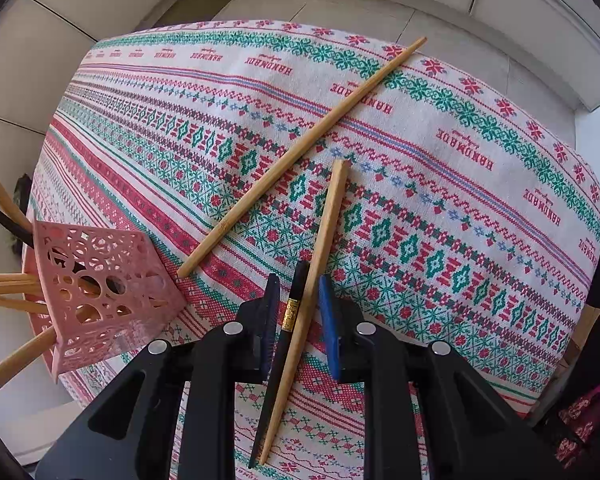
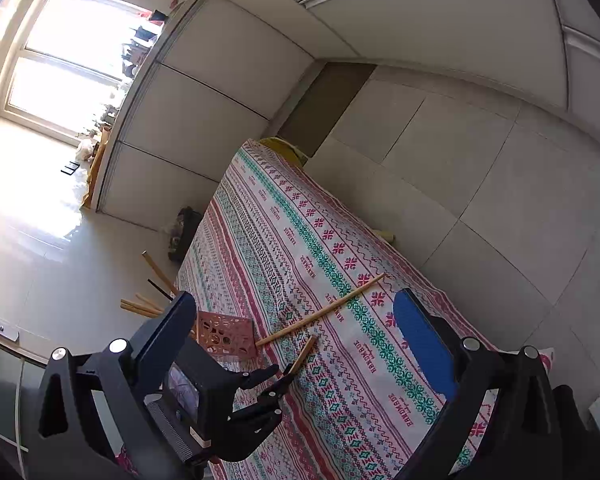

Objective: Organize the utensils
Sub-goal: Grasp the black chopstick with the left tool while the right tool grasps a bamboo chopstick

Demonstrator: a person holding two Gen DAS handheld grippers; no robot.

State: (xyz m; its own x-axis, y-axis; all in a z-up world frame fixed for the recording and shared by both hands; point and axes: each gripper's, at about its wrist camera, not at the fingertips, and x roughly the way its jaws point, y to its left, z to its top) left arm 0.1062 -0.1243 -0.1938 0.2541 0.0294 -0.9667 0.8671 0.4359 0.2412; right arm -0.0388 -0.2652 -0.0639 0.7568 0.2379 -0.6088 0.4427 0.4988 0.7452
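I've got the left gripper [image 1: 298, 312] pointing steeply down at the table, jaws drawn in narrow around two chopsticks: a black chopstick with a gold band [image 1: 282, 344] and a tapered light bamboo chopstick [image 1: 318, 276]. Both run lengthwise between the blue pads. I can't confirm the pads are pressing on both, so I treat the grip as likely, not proven.

To the gripper's left, near it, sits the pink perforated plastic utensil holder [image 1: 100, 292], tipped over, with several bamboo sticks and a dark one poking out toward the table edge. Ahead, beyond the pair, a second long bamboo chopstick [image 1: 300, 156] lies diagonally on the red-and-green patterned tablecloth [image 1: 460, 200], apart from everything else.

Step in hand, by my read: picking up the mixed pair to drop it in the holder. Next move calls for a straight lift, checking both sticks come up, then a swing left to the holder mouth. Risk: the thinner stick slips out.

Right gripper [image 2: 300, 344] hangs above the table, jaws spread wide, nothing between them.

Right wrist view shows the left tool from outside, over the cloth, plus the floor and the window. It doesn't show the black stick clearly. Left wrist view gives the pad detail but never shows the right gripper.
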